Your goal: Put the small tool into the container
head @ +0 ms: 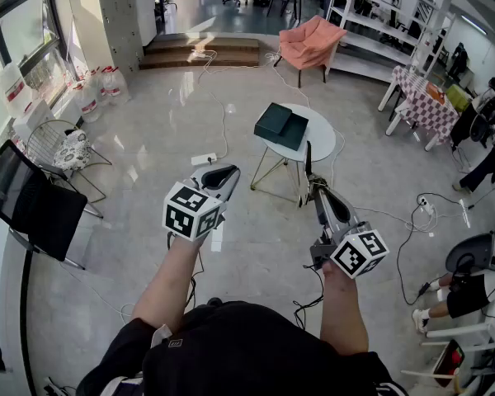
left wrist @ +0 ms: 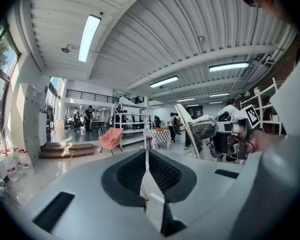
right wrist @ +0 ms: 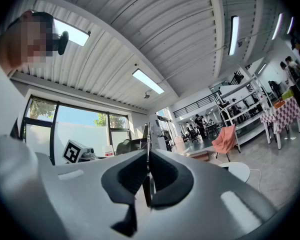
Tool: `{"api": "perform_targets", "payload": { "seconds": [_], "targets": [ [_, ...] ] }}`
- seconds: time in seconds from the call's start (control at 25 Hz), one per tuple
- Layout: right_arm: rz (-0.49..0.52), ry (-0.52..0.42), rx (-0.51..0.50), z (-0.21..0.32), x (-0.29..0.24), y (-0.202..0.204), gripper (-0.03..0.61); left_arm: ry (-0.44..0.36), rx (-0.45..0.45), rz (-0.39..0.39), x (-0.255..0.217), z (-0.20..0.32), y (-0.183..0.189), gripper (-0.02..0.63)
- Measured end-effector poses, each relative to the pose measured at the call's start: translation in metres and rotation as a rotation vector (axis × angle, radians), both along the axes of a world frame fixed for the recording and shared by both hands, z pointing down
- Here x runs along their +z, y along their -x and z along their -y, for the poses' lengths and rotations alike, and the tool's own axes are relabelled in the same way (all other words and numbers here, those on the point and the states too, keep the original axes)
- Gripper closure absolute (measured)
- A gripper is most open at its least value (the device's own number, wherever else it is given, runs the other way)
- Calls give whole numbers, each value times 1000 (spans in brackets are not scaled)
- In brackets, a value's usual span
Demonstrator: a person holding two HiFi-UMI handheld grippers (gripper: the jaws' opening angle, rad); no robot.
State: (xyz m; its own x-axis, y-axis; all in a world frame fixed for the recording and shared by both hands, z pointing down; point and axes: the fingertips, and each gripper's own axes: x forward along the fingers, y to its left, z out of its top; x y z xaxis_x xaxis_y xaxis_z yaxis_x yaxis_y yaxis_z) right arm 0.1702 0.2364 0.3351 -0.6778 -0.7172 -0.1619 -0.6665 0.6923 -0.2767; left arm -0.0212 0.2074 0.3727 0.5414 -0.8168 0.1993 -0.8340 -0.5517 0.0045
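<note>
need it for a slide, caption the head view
Left gripper shut, right gripper pinching a thin dark tool, green container on the white table.

Two grippers: the left gripper (head: 224,174) and the right gripper (head: 310,176). One thin dark tool (right wrist: 146,190). One round white bench (head: 323,139), far centre, bearing one dark green box (head: 280,124). One pink armchair (head: 312,42), farther off. One black chair (head: 29,205), near left. One wire chair (head: 54,143), left. One checked table (head: 421,101), far right.

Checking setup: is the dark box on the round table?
Yes, the box lies on the white table.
</note>
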Motion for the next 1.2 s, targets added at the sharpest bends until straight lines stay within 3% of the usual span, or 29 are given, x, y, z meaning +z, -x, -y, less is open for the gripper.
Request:
{"api": "perform_targets", "payload": {
  "seconds": [0.72,1.0,1.2],
  "targets": [
    [81,14,-32,9,3,-15,565,9,20,-1,0,11,-17,589],
    [68,95,-31,58,35,-2,565,42,34,-40,28,58,-9,589],
    [44,134,-36,123,46,29,565,72,44,-57,41,117,18,589]
  ]
}}
